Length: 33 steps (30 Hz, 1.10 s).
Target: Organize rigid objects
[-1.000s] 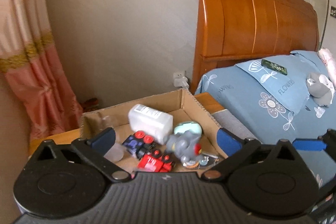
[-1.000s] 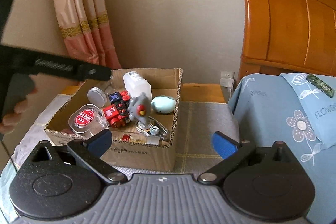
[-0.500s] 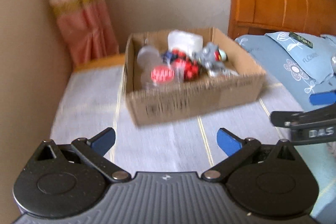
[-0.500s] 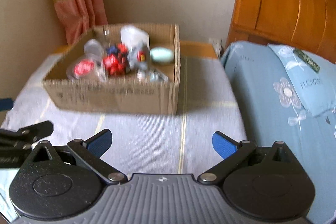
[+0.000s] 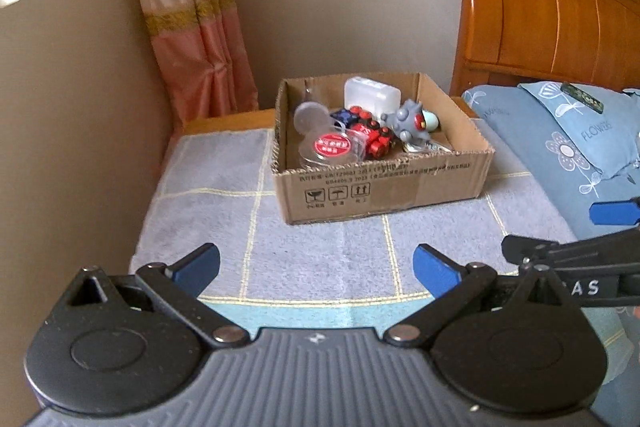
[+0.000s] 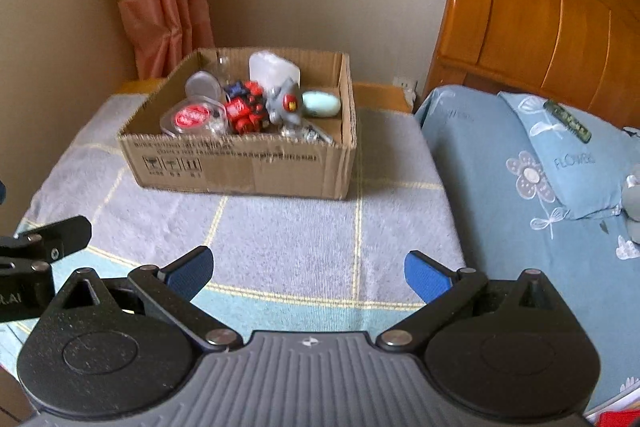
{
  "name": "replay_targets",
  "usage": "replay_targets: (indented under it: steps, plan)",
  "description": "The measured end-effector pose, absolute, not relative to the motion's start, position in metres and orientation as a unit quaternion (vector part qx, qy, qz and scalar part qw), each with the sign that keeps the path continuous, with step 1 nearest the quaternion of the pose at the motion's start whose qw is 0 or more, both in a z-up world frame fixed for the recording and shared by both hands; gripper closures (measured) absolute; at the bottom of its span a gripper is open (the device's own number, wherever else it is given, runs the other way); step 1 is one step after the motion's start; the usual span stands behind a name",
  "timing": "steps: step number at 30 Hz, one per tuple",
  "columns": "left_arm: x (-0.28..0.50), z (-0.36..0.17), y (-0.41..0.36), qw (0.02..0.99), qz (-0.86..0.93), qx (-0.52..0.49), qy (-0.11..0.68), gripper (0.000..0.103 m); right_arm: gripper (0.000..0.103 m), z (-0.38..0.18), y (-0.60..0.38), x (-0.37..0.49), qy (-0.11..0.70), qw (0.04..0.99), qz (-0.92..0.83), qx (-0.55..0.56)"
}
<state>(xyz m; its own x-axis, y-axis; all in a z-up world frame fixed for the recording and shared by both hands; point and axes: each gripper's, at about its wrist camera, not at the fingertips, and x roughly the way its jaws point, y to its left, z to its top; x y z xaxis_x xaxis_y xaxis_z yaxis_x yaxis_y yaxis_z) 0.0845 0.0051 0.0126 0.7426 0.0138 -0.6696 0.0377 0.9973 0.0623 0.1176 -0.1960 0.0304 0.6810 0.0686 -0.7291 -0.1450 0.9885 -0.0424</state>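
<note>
Where jaws gape, cardboard box (image 5: 380, 187) well beyond

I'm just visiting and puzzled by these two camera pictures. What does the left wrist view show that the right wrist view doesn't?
Only the left wrist view shows the right gripper's blue fingertip and black arm entering from the side, and the left gripper open in front.

Only the right wrist view shows the wall socket by the headboard, a grey plush toy on the bed, and the right gripper open in front.

Both show the cardboard box of small items on the grey checked cloth, the curtain and the wooden headboard.
</note>
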Motion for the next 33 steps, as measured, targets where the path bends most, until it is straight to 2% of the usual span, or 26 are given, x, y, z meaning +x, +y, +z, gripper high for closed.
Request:
replay_targets:
  steps: [33]
  plan:
    - [0.08,0.017,0.003,0.933,0.018,0.041,0.358,0.001,0.0,0.045,-0.198,0.11,0.369,0.926,0.061,-0.043]
